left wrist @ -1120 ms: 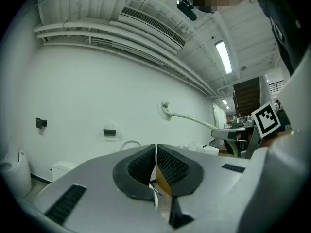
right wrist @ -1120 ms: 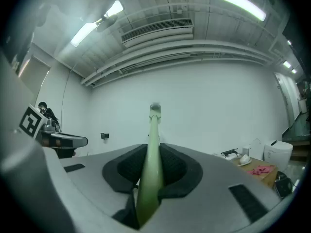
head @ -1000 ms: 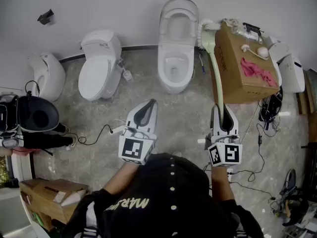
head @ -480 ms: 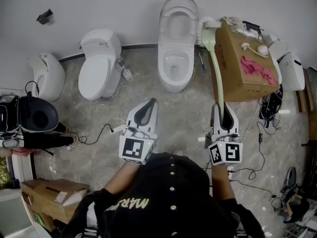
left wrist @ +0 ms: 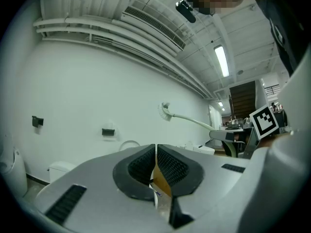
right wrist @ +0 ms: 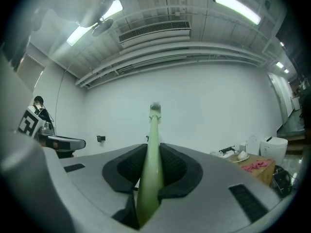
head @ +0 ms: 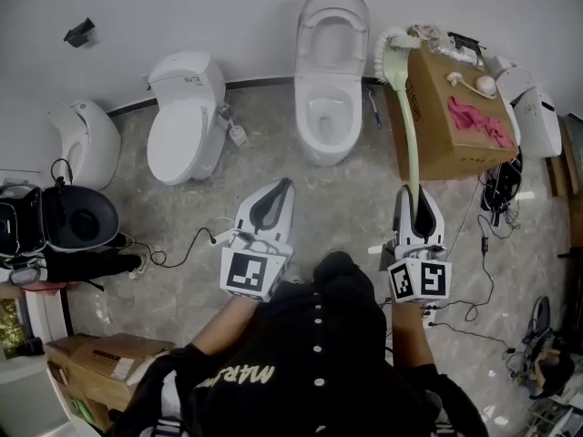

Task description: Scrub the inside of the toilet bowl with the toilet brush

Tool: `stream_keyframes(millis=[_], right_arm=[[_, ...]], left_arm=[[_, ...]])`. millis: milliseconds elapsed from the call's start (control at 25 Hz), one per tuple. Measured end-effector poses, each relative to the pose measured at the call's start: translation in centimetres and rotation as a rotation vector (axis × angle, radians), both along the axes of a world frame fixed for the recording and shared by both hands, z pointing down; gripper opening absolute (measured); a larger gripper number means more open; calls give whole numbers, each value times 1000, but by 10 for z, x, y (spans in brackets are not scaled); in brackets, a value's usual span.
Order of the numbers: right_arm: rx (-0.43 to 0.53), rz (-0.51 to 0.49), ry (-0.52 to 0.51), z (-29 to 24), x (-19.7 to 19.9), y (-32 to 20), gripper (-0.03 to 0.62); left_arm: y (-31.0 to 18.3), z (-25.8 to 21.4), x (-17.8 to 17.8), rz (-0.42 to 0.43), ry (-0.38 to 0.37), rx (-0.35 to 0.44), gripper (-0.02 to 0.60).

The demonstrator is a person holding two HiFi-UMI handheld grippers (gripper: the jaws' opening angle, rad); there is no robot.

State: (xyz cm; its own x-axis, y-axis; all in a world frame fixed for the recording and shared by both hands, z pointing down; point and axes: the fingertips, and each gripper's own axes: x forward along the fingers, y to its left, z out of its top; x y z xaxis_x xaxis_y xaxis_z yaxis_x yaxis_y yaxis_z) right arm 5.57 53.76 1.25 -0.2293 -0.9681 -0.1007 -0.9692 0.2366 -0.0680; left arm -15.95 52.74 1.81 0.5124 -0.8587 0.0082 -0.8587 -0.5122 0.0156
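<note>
The open white toilet (head: 330, 89) stands against the far wall, its lid up and its bowl (head: 326, 116) bare. My right gripper (head: 417, 208) is shut on the pale green handle of the toilet brush (head: 407, 126). The handle runs up and away to the brush head (head: 392, 39), which hangs to the right of the toilet, above the box's edge. In the right gripper view the toilet brush handle (right wrist: 152, 149) sits between the shut right gripper (right wrist: 153, 154). My left gripper (head: 273, 200) is shut and holds nothing; the left gripper (left wrist: 156, 152) sees the brush head (left wrist: 165, 111).
A closed white toilet (head: 182, 126) stands to the left, another fixture (head: 86, 139) beyond it. A cardboard box (head: 446, 121) with a pink cloth (head: 475, 116) is right of the open toilet. Cables (head: 182, 244) lie on the stone floor; a black bin (head: 77, 217) is far left.
The brush head has risen a little and shifted right, toward the box's top corner. Both grippers have drifted slightly down and right in the view. Their jaws stay as they were.
</note>
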Motion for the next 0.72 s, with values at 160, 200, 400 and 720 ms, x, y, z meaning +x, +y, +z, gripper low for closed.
stream_keyframes(millis=[160, 200, 400, 720], right_arm=[[-13, -4, 9, 7, 1, -13, 95], [-12, -4, 4, 8, 2, -20, 95], [-3, -10, -19, 9, 8, -57, 95], [1, -39, -11, 11, 31, -133, 95]], left_arm=[[-12, 2, 5, 8, 21, -2, 28], [-17, 3, 6, 11, 20, 2, 28], [-47, 4, 10, -9, 15, 5, 28], [-122, 11, 27, -53, -28, -20, 28]])
